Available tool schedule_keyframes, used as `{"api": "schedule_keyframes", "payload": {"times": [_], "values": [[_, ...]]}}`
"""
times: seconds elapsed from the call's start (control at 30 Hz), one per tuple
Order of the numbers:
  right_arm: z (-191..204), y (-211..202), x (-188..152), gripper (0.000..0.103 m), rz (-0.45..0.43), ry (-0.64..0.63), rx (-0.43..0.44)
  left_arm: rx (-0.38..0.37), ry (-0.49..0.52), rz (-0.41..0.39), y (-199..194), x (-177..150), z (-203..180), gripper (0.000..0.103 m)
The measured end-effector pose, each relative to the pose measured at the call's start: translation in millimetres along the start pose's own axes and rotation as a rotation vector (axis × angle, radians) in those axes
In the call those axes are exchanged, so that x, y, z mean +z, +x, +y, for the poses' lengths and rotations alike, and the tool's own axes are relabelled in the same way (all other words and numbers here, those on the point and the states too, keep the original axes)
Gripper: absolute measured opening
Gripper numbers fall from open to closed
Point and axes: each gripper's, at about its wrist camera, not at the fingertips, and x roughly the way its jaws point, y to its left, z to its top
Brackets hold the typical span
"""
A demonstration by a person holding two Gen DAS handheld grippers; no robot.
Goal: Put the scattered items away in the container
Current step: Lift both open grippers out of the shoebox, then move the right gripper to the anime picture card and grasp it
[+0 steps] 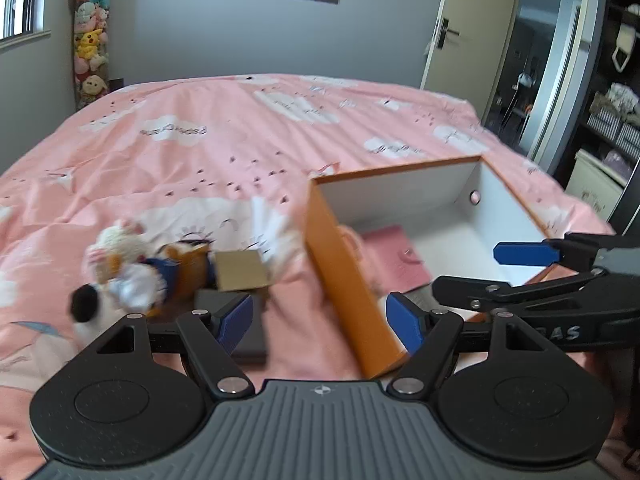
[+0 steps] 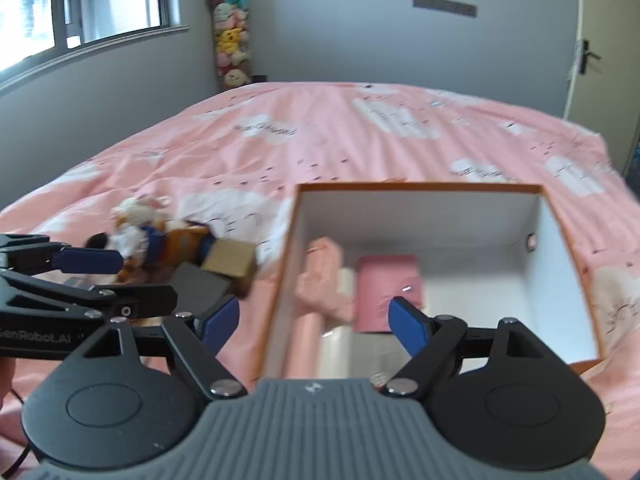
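An orange box point(image 2: 420, 189) with a white inside sits open on the pink bed. In it lie a pink notebook point(image 2: 390, 292), a pink soft item point(image 2: 324, 280) and a pale roll point(image 2: 336, 344). My right gripper point(image 2: 316, 322) hovers open over the box's near left corner, holding nothing. To the box's left lie a plush toy point(image 1: 120, 264), a small cardboard box point(image 1: 240, 270) and a dark flat item point(image 1: 250, 338). My left gripper point(image 1: 320, 322) is open and empty above the orange wall point(image 1: 344, 280) and the dark item. Each gripper shows in the other's view: right point(image 1: 512, 276), left point(image 2: 120, 280).
The pink duvet point(image 1: 224, 152) with white clouds covers the whole bed. A tall holder of plush toys point(image 1: 90, 40) stands in the far corner by a window point(image 2: 80, 8). A door point(image 1: 452, 32) and dark shelving point(image 1: 616, 120) are at the right.
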Motion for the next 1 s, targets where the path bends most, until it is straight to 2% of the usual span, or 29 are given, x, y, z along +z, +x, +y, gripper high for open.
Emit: {"api": "schedule_keyframes", "payload": {"times": [0.1,0.23,0.37,0.47,0.7,0.8,1.0], "values": [[8,1,-5,0.083,0.051,0.026,0.070,0.025,0.004,0.045,-6,-6,11,0.086],[17,13,-17,0.073,0.158,0.079,0.158,0.056,-0.016,0.107,-10,-19,25,0.084],[32,30,-34,0.065,0.273,0.101,0.210,0.084,-0.023,0.189,-9,-36,33,0.074],[41,47,-47,0.061,0.370,0.142,0.250,0.097,-0.016,0.240,-8,-46,36,0.072],[57,81,-65,0.062,0.541,0.190,0.296,0.181,-0.025,0.324,7,-62,48,0.071],[61,94,-65,0.073,0.588,0.209,0.303,0.212,-0.046,0.343,13,-63,57,0.071],[70,117,-67,0.073,0.662,0.200,0.294,0.224,-0.049,0.376,22,-67,65,0.071]]}}
